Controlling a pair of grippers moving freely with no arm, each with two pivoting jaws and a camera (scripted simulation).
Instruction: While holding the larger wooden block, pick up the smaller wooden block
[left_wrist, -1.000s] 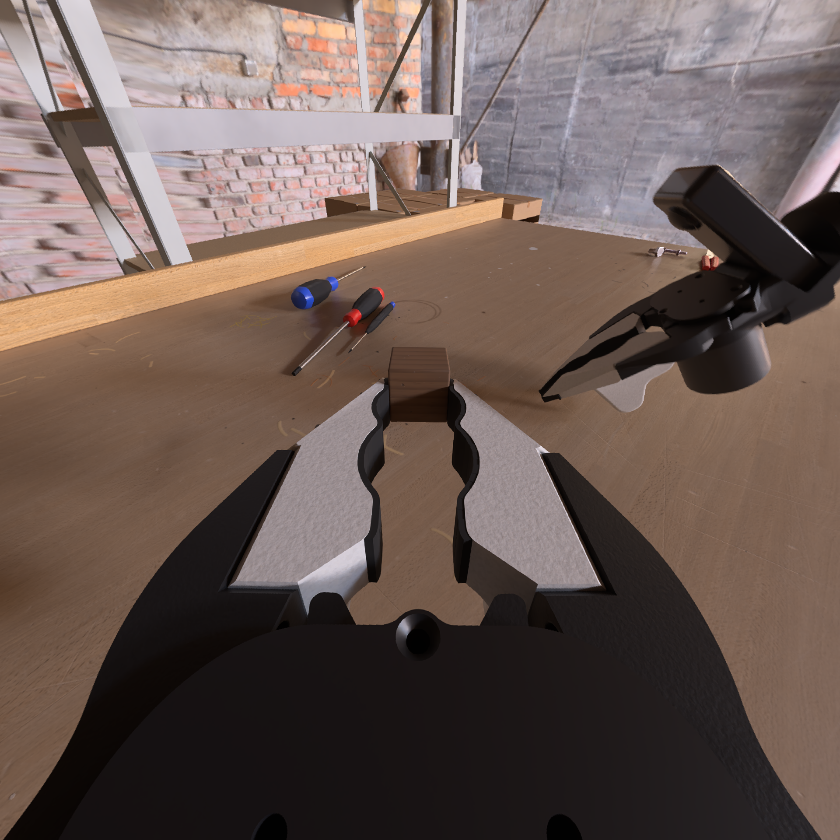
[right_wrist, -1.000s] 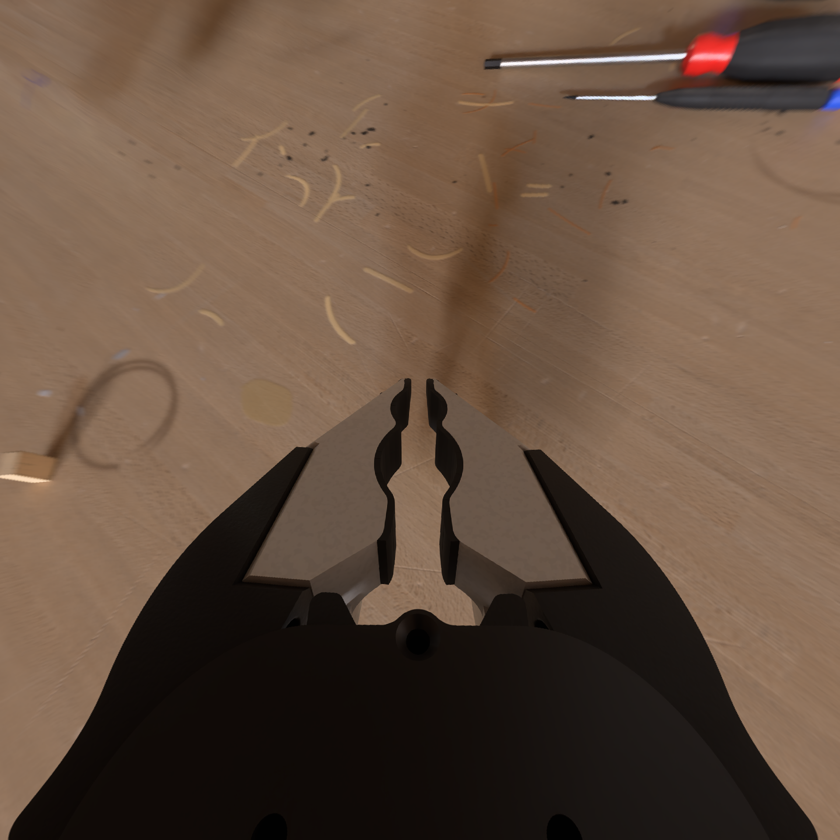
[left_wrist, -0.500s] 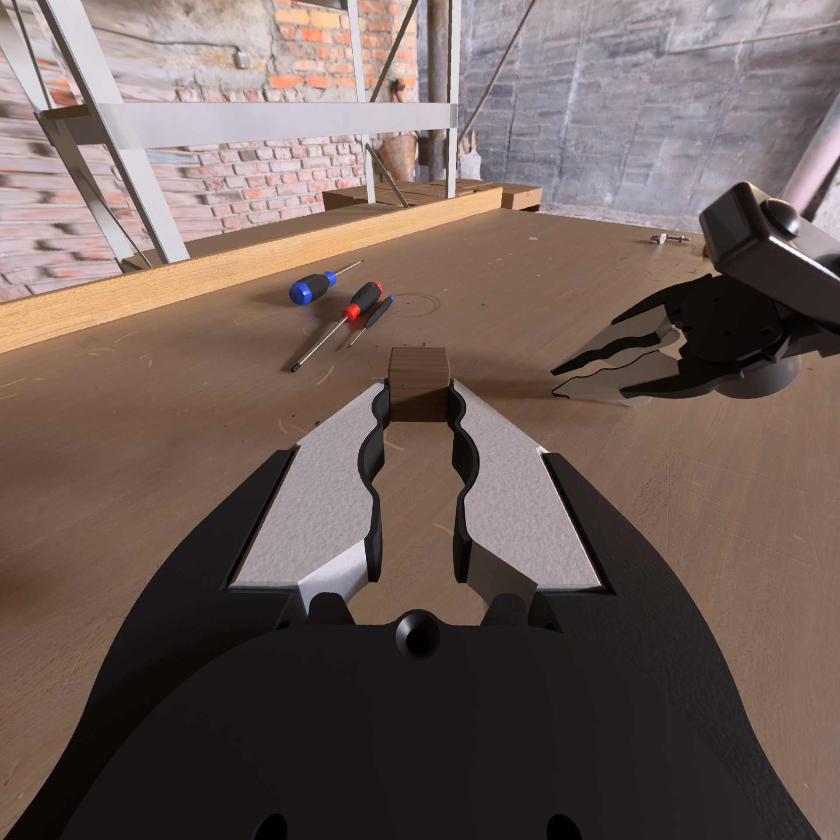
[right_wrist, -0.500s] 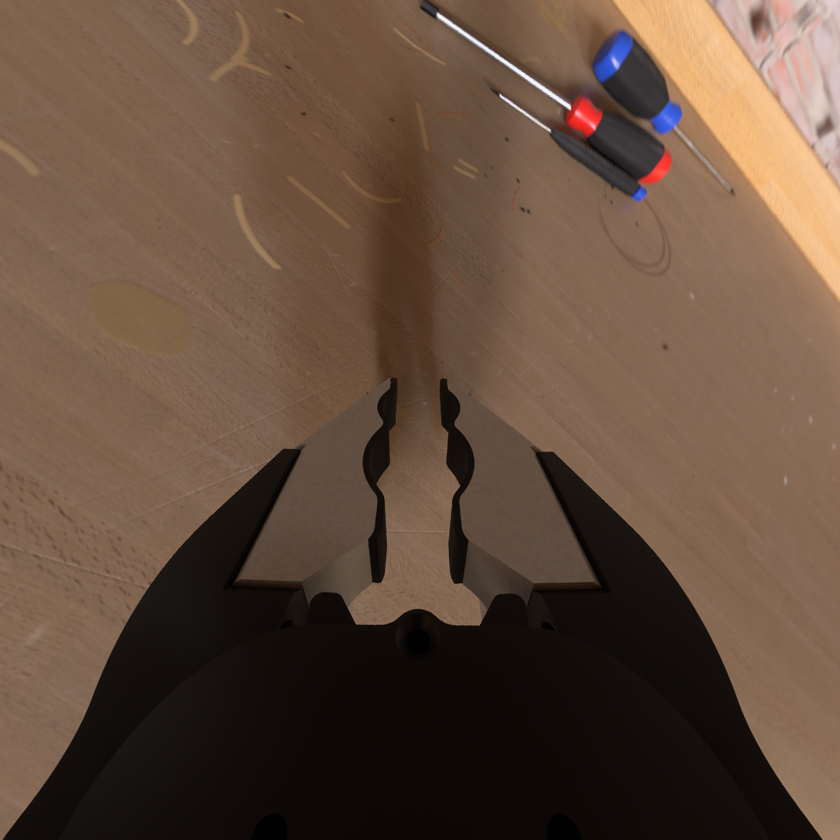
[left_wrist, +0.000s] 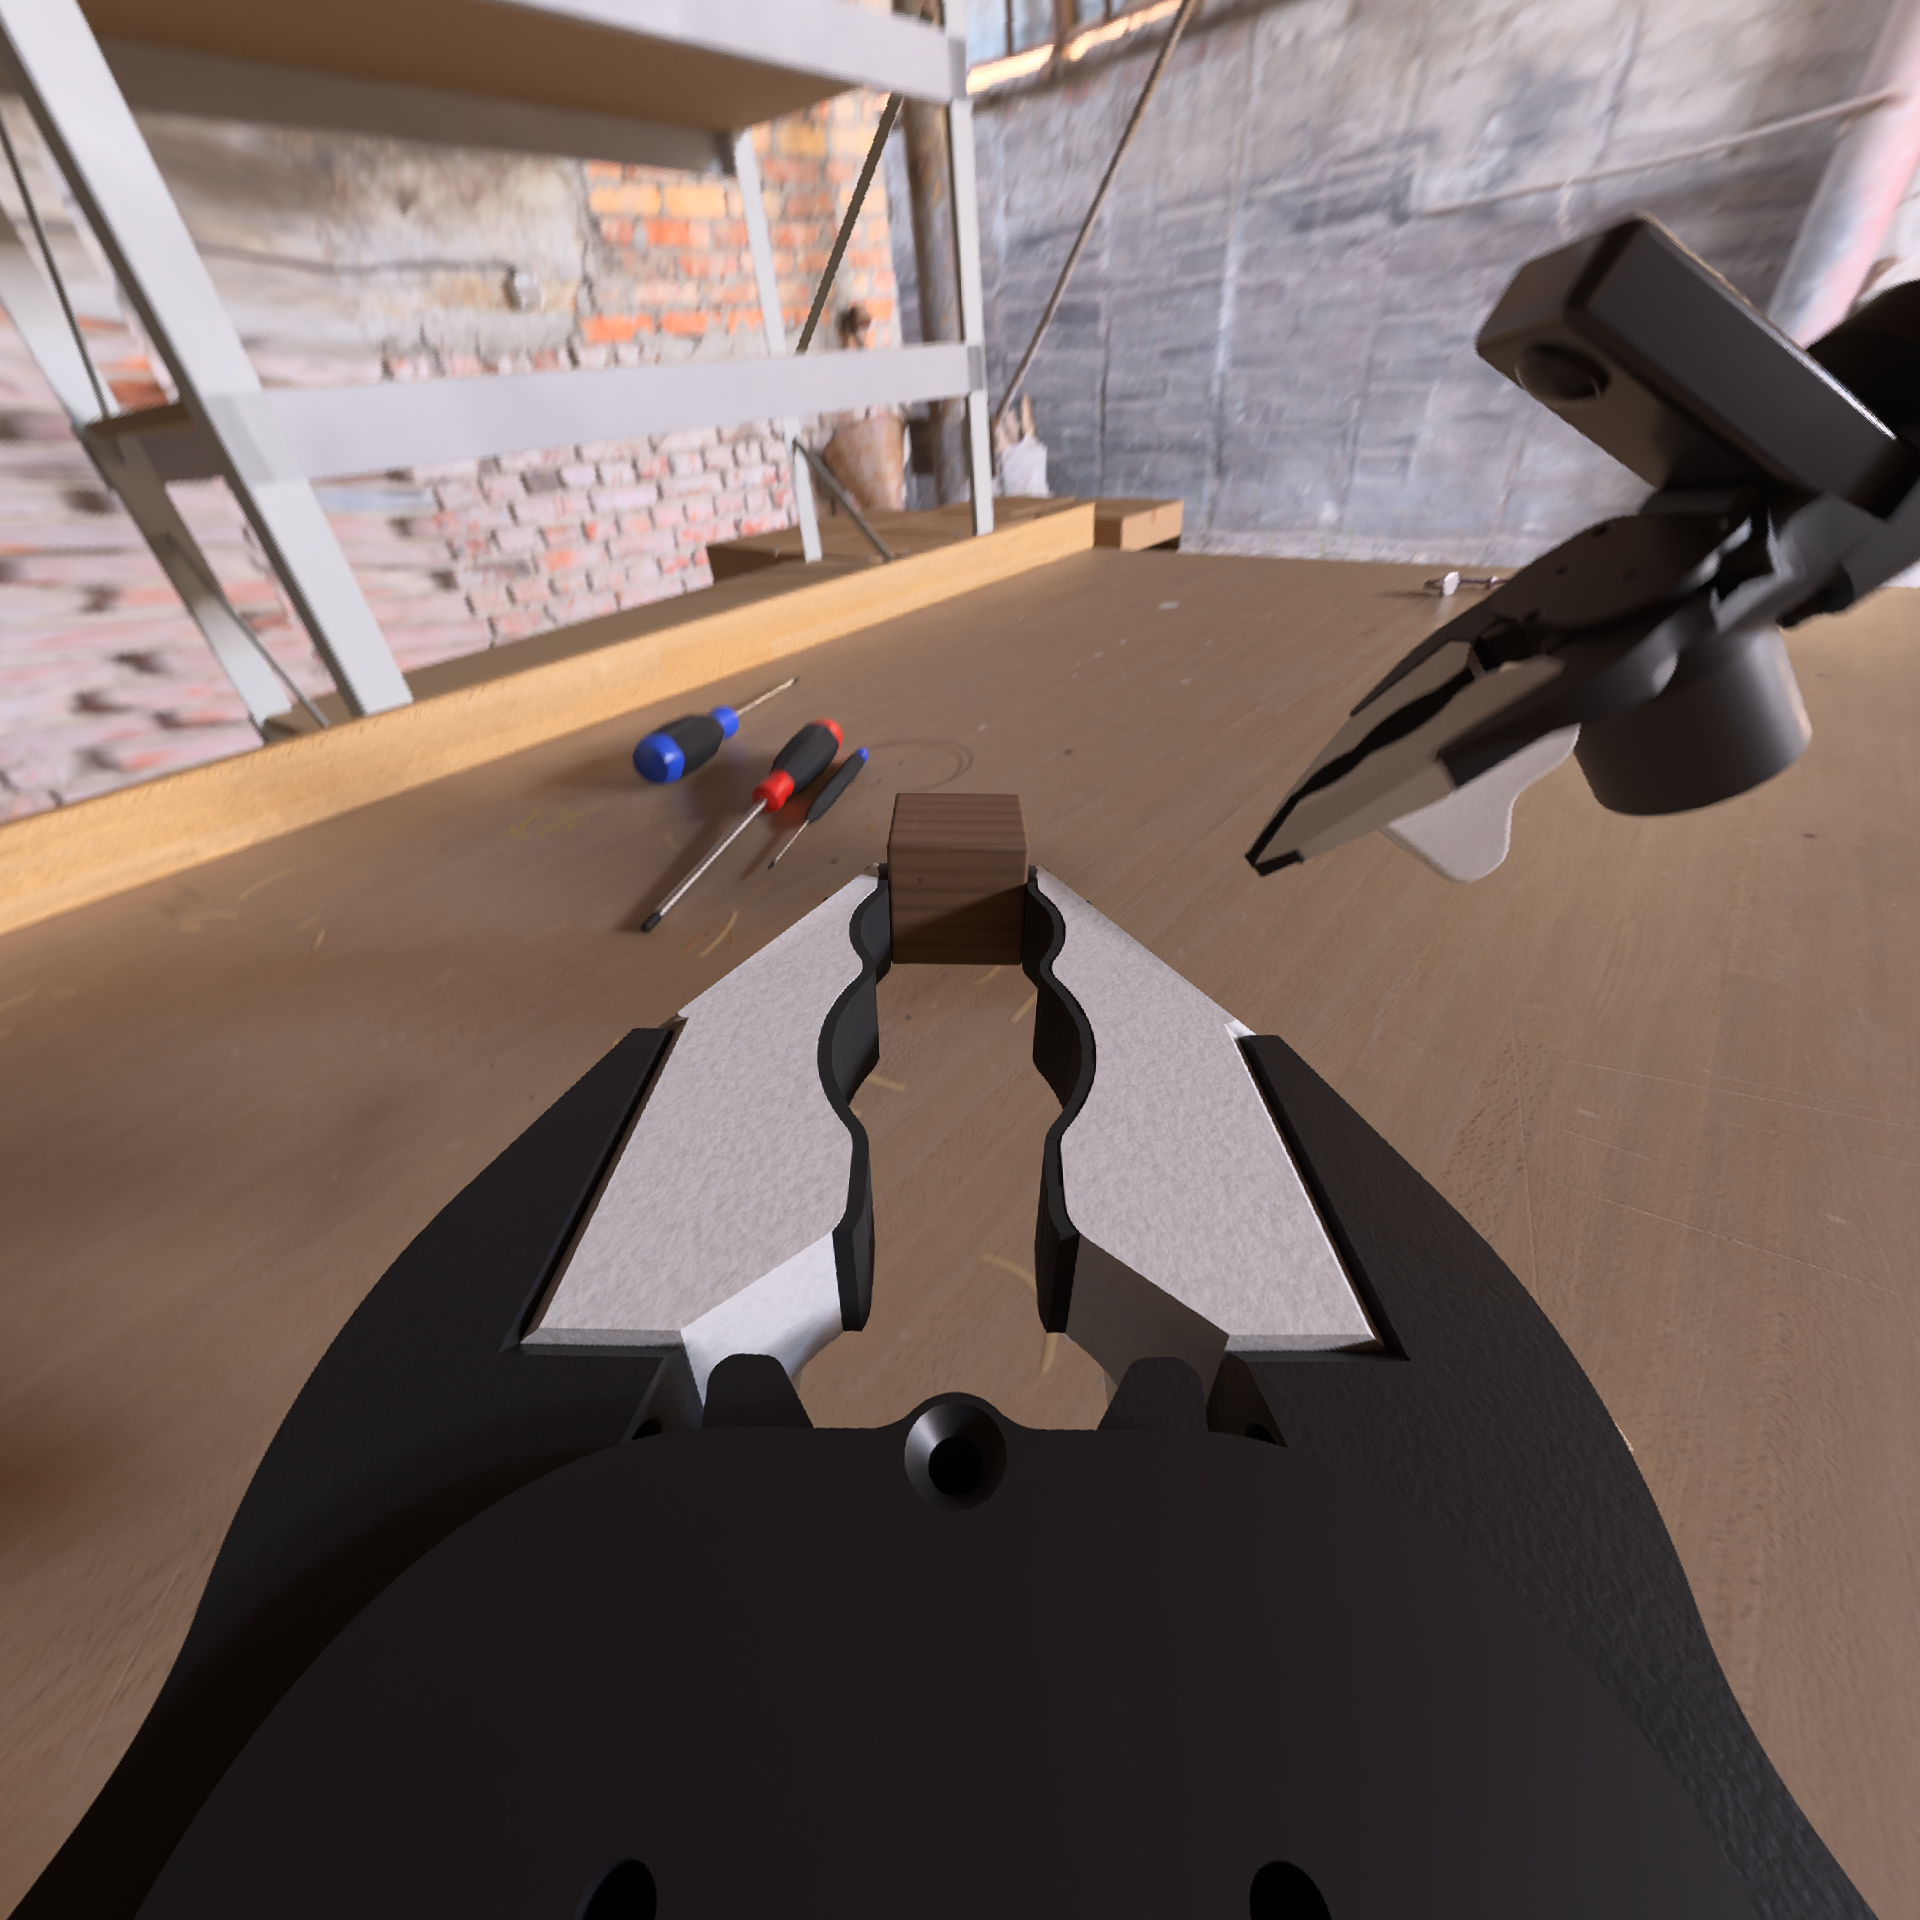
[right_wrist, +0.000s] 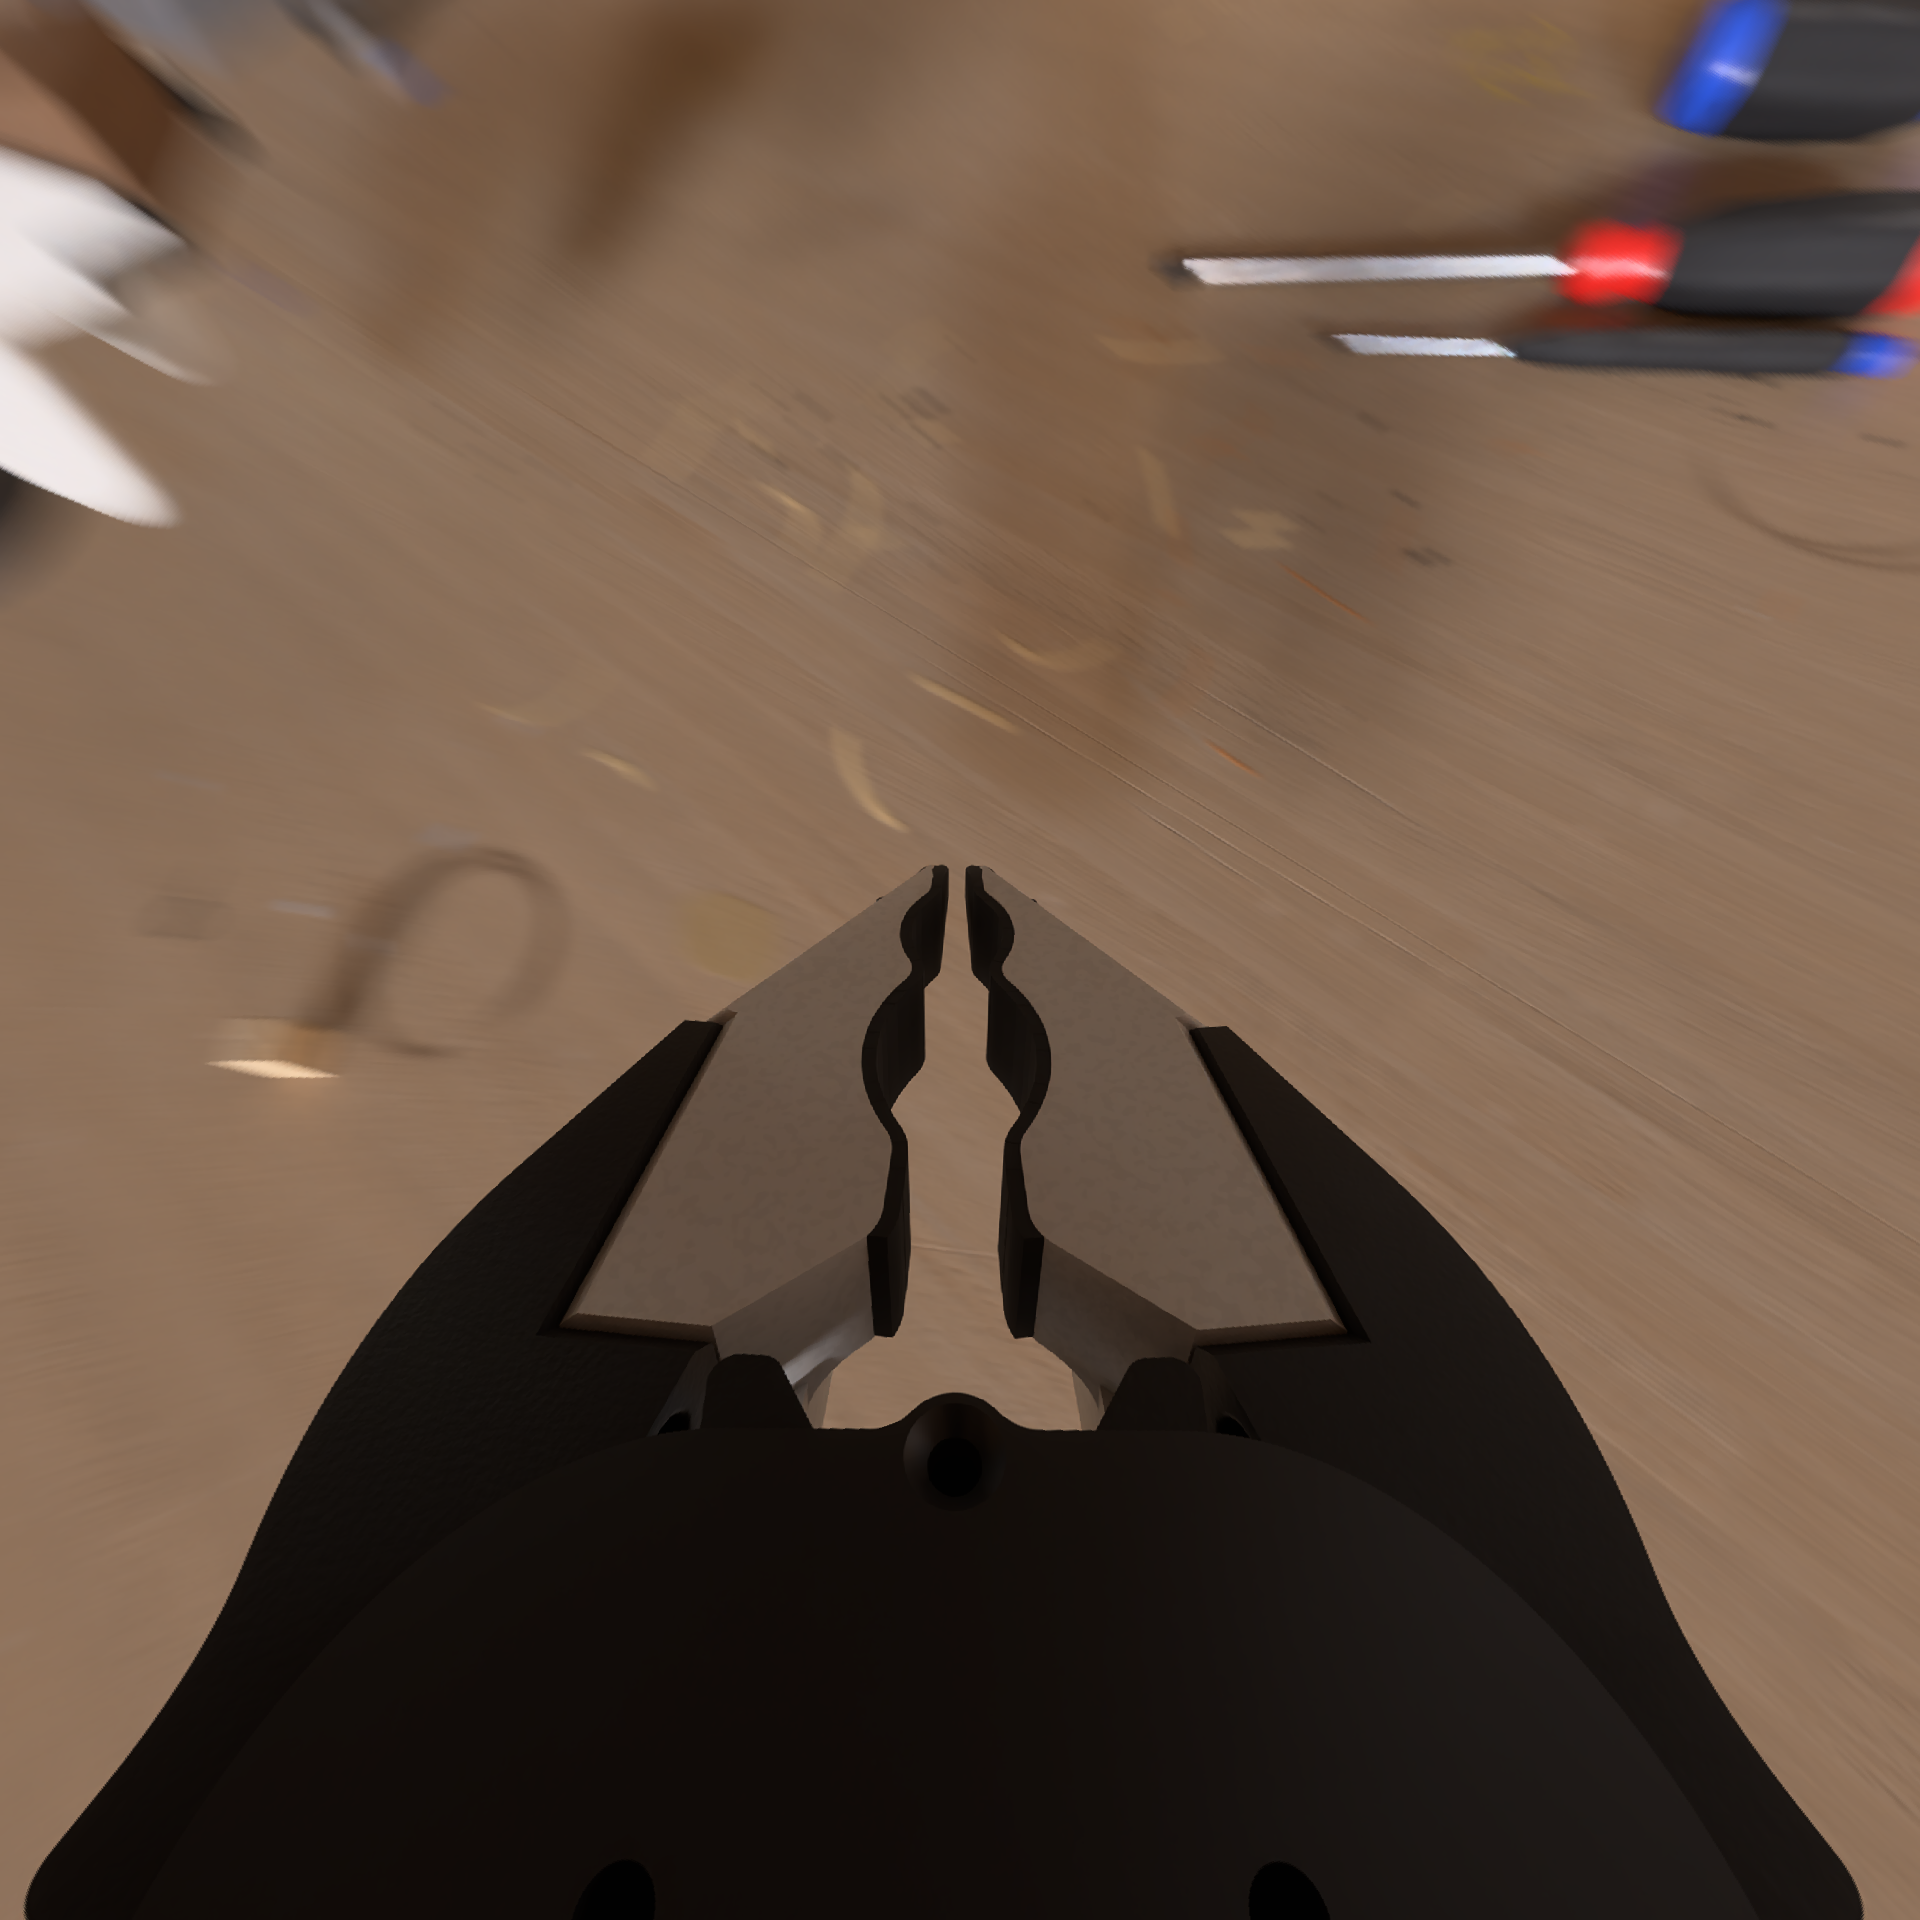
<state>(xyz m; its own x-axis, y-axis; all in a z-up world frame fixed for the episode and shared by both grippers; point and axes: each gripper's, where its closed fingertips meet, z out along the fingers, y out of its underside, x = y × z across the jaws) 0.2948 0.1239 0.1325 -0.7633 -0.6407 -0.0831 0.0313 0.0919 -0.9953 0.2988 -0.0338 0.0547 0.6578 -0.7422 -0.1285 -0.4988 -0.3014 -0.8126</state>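
My left gripper (left_wrist: 958, 885) is shut on the larger wooden block (left_wrist: 956, 873), a dark brown cube pinched between its fingertips above the workbench. My right gripper (right_wrist: 956, 878) is shut with only a thin slit between the tips and nothing in it. It points down at the bench. It also shows in the left wrist view (left_wrist: 1288, 847), to the right of the held block and above the bench. The smaller wooden block (right_wrist: 272, 1062), pale and blurred, lies on the bench to the left of my right gripper's tips, beside a dark ring mark.
Three screwdrivers (left_wrist: 790, 769) lie on the wooden workbench (left_wrist: 1455, 1143) left of the held block; they show at the upper right in the right wrist view (right_wrist: 1621, 265). A raised wooden edge (left_wrist: 312, 790) and metal shelving (left_wrist: 623, 416) border the far left side.
My right gripper opened a little and has closed again; it has swung fast, and its view is blurred. My left gripper still holds the larger block and has tilted upward.
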